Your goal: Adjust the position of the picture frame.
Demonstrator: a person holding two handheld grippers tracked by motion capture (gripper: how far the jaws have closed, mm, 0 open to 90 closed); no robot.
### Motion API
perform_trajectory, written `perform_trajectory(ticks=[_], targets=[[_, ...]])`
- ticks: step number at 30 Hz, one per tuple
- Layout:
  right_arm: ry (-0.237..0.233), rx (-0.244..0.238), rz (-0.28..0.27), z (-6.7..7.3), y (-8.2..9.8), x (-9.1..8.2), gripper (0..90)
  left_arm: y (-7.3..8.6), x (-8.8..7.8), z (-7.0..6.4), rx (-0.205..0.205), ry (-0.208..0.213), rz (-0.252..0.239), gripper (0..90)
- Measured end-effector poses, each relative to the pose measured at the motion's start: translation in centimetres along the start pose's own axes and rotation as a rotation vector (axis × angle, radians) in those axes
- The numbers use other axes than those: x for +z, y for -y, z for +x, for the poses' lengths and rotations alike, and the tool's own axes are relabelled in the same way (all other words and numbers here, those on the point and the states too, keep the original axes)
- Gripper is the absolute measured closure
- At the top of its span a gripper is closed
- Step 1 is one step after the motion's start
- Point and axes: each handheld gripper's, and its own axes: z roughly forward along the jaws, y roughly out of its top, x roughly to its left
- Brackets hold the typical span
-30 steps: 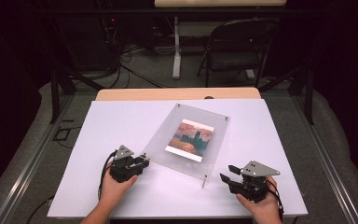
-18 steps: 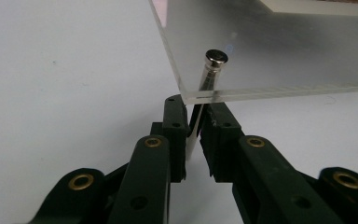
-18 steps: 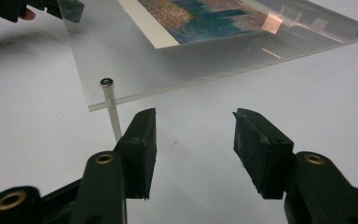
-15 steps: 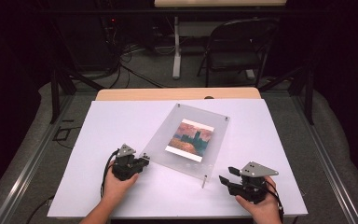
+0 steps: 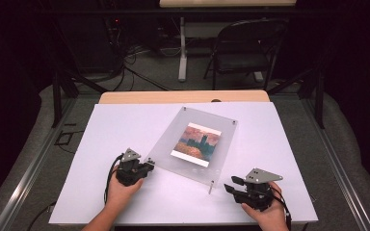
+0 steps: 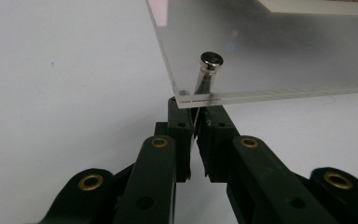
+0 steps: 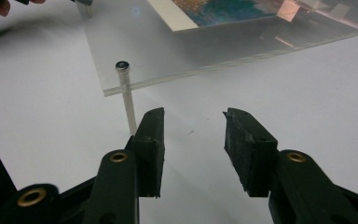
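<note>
A clear acrylic frame (image 5: 173, 139) holding a sunset picture (image 5: 196, 144) stands on thin metal pins on the white table (image 5: 101, 134). My left gripper (image 5: 149, 165) is at the frame's near-left corner. In the left gripper view it (image 6: 196, 105) is shut on that corner's pin (image 6: 211, 61) just under the acrylic (image 6: 284, 56). My right gripper (image 5: 230, 185) lies near the near-right corner pin (image 5: 210, 186). Its jaws (image 7: 193, 116) have just been closing, still stand apart with nothing between them, and the pin (image 7: 127, 100) stands just left of the left jaw.
A folding chair (image 5: 243, 48), a table leg and cables on the floor lie beyond the table's far wooden edge (image 5: 183, 97). Bare white tabletop stretches left of the frame and along the front edge between my two hands.
</note>
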Motion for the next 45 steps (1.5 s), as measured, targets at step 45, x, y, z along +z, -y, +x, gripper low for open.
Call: perform_trajectory(ticks=[45], targets=[[-0.149,0.003,0.032,1.5,-0.2,2.4,80.6,-1.0,-1.5,-1.0,-0.039,0.106,0.006,83.3]])
